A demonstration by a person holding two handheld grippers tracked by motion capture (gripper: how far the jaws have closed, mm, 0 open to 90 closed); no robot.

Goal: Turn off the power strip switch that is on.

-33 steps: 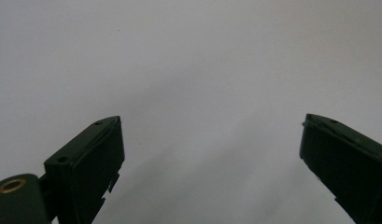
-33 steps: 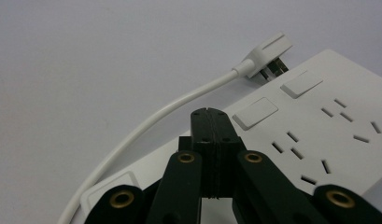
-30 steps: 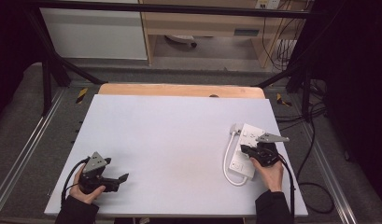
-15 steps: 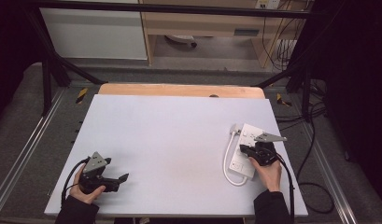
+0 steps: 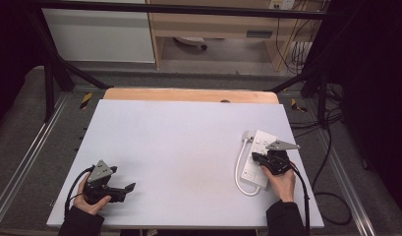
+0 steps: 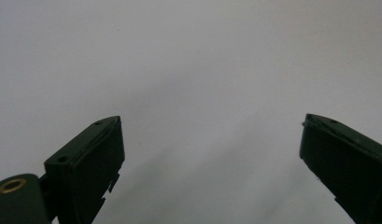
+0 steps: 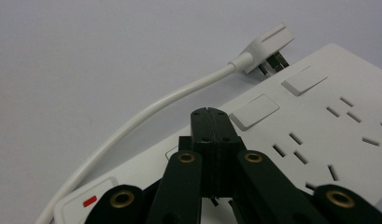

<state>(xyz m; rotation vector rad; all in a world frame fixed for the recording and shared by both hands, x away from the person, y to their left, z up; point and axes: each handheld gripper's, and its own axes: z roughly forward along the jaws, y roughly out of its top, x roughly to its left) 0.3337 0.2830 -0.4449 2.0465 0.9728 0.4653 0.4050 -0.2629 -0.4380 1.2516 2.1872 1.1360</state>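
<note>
A white power strip (image 5: 251,175) lies near the table's right edge, its white cable (image 5: 237,167) looping to a plug (image 5: 246,135) beside its far end. My right gripper (image 5: 255,157) is shut with nothing between its jaws and hovers low over the strip. In the right gripper view the closed tips (image 7: 209,114) point at the strip (image 7: 319,121) just short of a white rocker switch (image 7: 254,111); I cannot tell whether they touch it. The plug (image 7: 268,46) lies beyond. My left gripper (image 5: 127,191) rests open at the table's front left, jaws wide (image 6: 212,126) over bare tabletop.
The white tabletop (image 5: 188,142) has a wooden strip (image 5: 188,95) along its far edge. Another switch with a red mark (image 7: 89,201) sits at the strip's near end. Black frame posts and floor cables (image 5: 331,147) flank the table.
</note>
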